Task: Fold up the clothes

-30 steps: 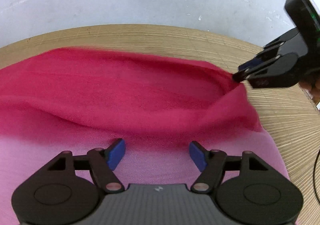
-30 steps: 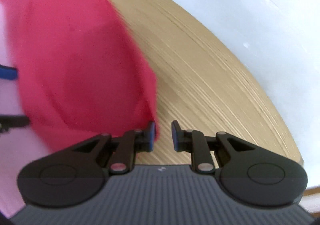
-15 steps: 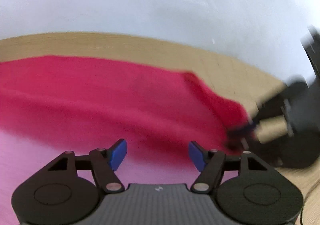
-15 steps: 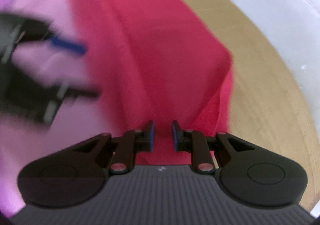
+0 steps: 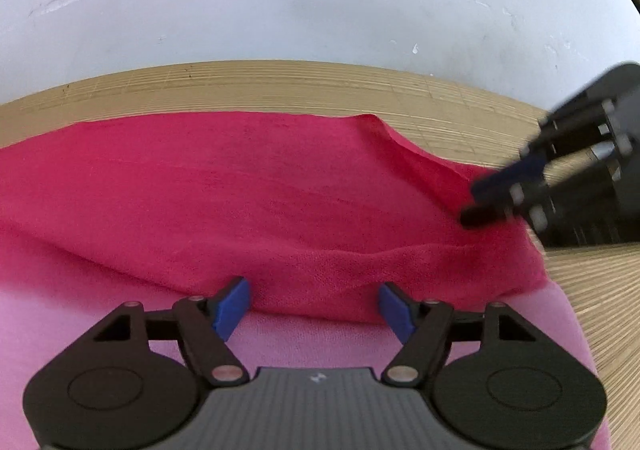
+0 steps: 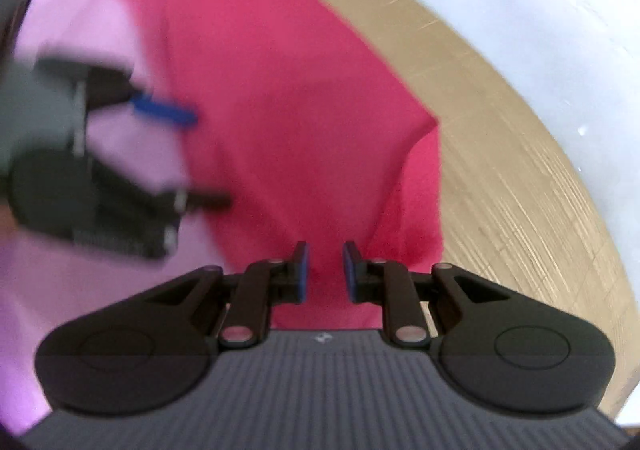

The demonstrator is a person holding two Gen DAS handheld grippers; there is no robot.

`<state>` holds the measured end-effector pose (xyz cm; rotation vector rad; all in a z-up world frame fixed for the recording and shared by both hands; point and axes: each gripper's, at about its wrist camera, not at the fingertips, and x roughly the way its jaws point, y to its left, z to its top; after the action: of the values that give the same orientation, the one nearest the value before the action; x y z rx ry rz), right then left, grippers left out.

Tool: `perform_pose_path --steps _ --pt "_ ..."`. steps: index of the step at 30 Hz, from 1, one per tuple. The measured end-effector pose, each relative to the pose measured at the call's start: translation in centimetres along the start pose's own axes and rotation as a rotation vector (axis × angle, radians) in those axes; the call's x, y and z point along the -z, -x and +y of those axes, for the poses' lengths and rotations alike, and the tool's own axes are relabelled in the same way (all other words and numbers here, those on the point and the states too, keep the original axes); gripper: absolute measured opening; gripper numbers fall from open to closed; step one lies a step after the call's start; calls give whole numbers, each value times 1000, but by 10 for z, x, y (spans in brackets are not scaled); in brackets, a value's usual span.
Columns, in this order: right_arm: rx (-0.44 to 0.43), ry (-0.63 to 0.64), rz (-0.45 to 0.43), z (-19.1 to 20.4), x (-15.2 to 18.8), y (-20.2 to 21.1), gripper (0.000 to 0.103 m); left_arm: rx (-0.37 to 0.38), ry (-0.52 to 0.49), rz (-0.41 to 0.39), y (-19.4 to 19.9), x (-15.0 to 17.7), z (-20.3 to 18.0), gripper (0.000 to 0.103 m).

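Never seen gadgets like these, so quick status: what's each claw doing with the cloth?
Left gripper open, over the pink cloth. Right gripper narrowly open at the red cloth edge. Wooden table underneath; nothing blocking.

Bamboo table (image 5: 460, 97) under red-pink garment (image 5: 260, 185)

The right gripper (image 5: 472, 201) carried the red garment's (image 5: 260, 201) corner back across the surface (image 5: 460, 97), laying the red layer over the pink cloth (image 5: 300, 346). Its jaws, clamped on that corner a second ago, stood slightly parted with red fabric between them.
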<state>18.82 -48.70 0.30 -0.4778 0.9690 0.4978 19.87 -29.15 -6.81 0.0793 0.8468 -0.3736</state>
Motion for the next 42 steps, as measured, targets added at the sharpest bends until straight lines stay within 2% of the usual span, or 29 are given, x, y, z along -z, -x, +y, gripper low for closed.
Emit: perform_pose_path --steps 2,5,9,13,15,16,20,22,25,27,29,32,34,39,42 --pt "48 -40 -22 -6 -7 -1 21 2 1 -1 -4 -1 -1 74" --pt "118 -55 -5 -12 -13 -9 21 -3 -17 -5 -2 3 0 75" --pt "90 -55 110 -16 -10 -28 21 -4 -29 -10 1 2 -1 75" --pt "44 -85 108 -11 -4 -25 21 -6 -31 -11 0 4 -2 75" --pt "25 -121 90 -13 -3 -19 15 -8 -23 -11 2 2 -1 75" --pt "27 -132 68 -13 -2 -15 2 -6 -12 -11 4 1 0 74" --pt "49 -229 -37 -23 -9 4 3 43 60 2 5 -2 8 74" --pt "40 -264 -58 -29 -13 11 3 29 31 1 4 -1 6 74" --pt "-37 -271 -11 -31 -18 11 6 0 -19 -2 3 2 -1 74" --pt "-8 -234 8 -26 -19 6 11 -11 -31 -2 2 3 -3 75" --pt "30 -181 23 -21 -18 -1 25 -12 -33 -4 2 4 -3 75" --pt "31 -146 46 -22 -14 -13 25 -5 -40 -5 2 4 -1 75" --pt "2 -160 78 -25 -13 -22 25 -3 -43 -5 1 4 0 75" --pt "-55 -165 98 -16 1 -14 25 -4 -47 -7 -1 1 -1 75" --pt "-33 -145 97 -16 6 -10 24 -8 -51 -11 0 3 -1 76"
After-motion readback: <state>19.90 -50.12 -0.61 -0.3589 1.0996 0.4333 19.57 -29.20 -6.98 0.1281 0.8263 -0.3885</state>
